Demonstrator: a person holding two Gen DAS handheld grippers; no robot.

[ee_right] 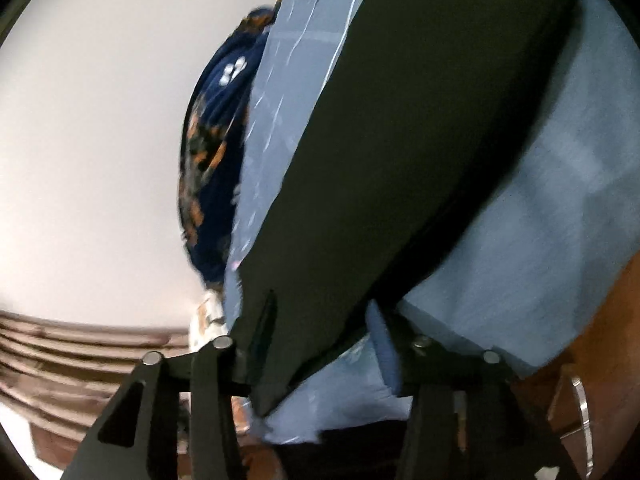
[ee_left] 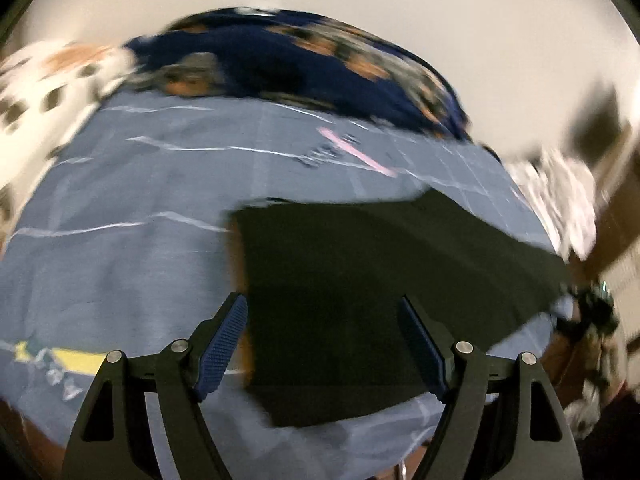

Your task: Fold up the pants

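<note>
Two grippers: left gripper (ee_left: 322, 354) gapes empty over the flat black fabric pants (ee_left: 380, 280), right gripper (ee_right: 320, 336) straddles their edge, grip unclear, so they may slip

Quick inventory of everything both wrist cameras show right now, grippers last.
pants: one, black, lying flat on the bedsheet, partly folded.
bedsheet: one, grey-blue with thin white lines, spread under the pants.
pillow: one, navy with orange print, at the sheet's far edge.
wall: pale, behind the bed.
left gripper: one, black with blue pads, fingers apart above the pants' near edge, holding nothing.
right gripper: one, black, fingers at the pants' edge; grip unclear.
</note>
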